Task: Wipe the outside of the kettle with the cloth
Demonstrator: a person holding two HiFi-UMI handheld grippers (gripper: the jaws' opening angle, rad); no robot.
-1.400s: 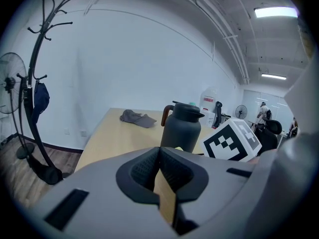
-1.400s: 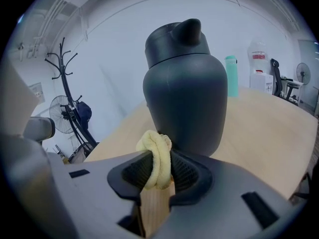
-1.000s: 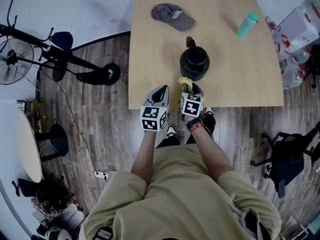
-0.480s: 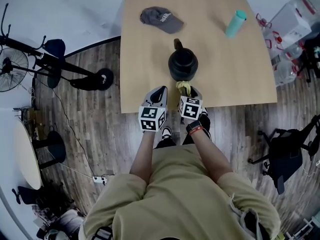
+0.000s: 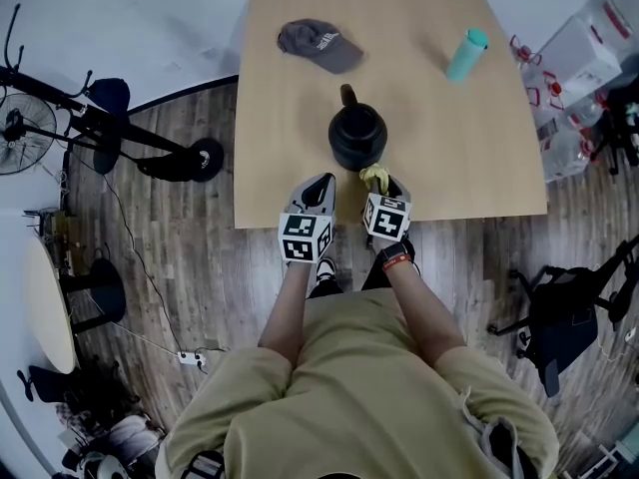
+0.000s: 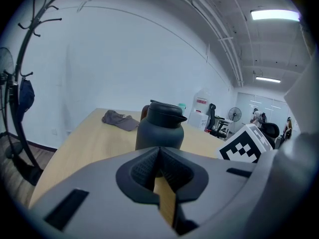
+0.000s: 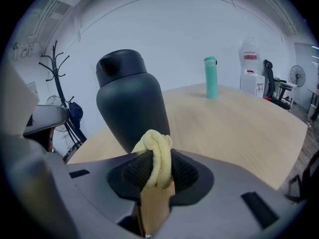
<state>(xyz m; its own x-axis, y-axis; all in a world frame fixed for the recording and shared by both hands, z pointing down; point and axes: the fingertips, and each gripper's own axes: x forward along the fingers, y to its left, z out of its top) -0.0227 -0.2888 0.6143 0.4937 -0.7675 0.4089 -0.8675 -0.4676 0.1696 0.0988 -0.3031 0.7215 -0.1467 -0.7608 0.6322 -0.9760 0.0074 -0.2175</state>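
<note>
Left tool (image 6: 159, 154) closed empty, kettle (image 6: 160, 129) ahead, cap (image 6: 120, 119) beyond

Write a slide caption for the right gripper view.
Right gripper, jaws shut on a yellow cloth, faces the dark kettle.

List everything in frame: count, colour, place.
table: 1, light wood, centre
floor: grey-brown planks, around the table
kettle: 1, black, upright mid-table
cap: 1, grey, table's far left
bottle: 1, teal, table's far right
cloth: 1, yellow, pinched in the right tongs
fan: 1, black, floor far left
office chair: 1, black, floor right
clear containers: several, floor right of the table
person: 1, tan shirt, bottom centre
left tongs: shut, empty, at the near table edge
right tongs: shut on the cloth, close to the kettle
</note>
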